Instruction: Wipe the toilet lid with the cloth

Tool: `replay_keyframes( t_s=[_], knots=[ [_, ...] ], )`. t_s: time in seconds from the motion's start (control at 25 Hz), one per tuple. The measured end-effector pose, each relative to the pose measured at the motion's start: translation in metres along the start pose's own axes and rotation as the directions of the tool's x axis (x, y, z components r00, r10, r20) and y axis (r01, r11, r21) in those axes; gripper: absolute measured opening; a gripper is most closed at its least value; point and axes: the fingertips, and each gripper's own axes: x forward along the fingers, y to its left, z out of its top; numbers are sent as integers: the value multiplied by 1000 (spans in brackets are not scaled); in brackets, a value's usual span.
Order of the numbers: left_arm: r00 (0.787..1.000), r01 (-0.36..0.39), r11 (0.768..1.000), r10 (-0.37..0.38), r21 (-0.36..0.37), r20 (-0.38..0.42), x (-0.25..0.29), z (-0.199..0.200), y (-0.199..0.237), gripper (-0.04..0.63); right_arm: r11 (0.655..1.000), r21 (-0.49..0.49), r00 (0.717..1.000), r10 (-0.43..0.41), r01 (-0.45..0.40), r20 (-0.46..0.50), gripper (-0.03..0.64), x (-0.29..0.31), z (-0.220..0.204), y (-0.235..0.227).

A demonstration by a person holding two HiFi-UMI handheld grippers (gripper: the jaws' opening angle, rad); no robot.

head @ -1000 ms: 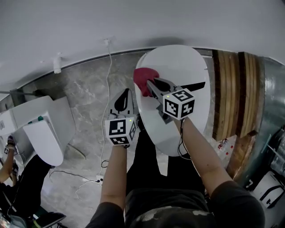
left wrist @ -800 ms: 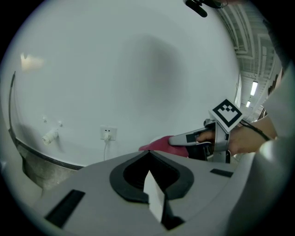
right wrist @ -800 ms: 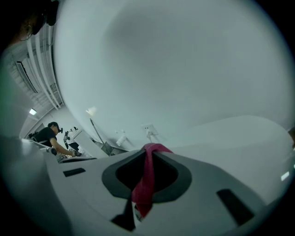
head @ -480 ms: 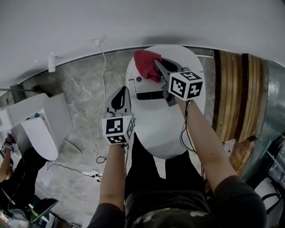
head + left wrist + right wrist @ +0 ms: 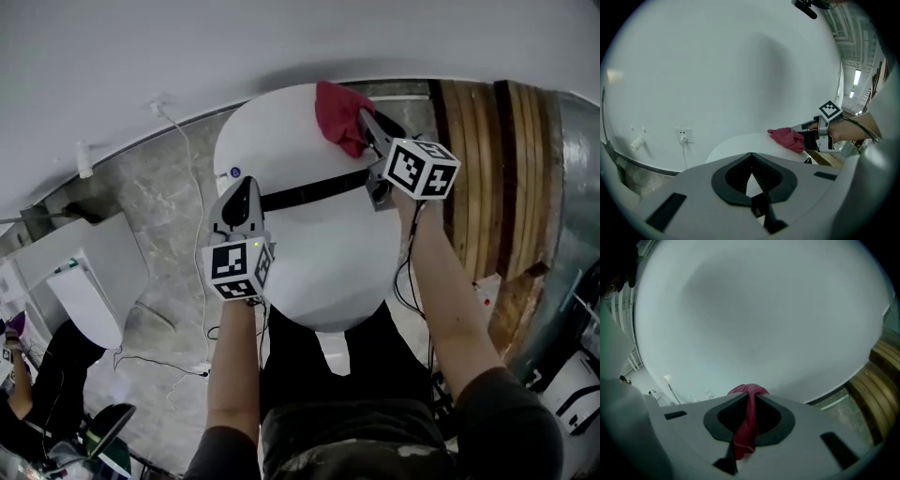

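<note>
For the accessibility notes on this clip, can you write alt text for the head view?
The right gripper pinches a red cloth at the far right edge of a white toilet lid. The left gripper, shut and empty, is over the lid's left side; wooden slats stand to the right.

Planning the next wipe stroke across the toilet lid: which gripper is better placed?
Right. The right gripper pinches the red cloth on the toilet lid; the left gripper is shut, empty, at the lid's left side.
</note>
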Motion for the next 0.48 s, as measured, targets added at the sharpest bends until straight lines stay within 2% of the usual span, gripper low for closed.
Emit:
replay_keyframes(
  t_s=[0.28,0.4,0.48],
  knots=[
    [999,54,998,-54,16,-2,6,-3,-46,8,994,71,997,-81,79,15,41,-51,-20,-51],
    [998,61,998,-61,22,6,2,-1,-52,8,993,80,996,-87,85,15,41,-61,-27,-52],
    [998,52,998,-53,23,15,-4,2,-47,8,996,72,998,-58,56,31,41,-63,-25,-37]
  ],
)
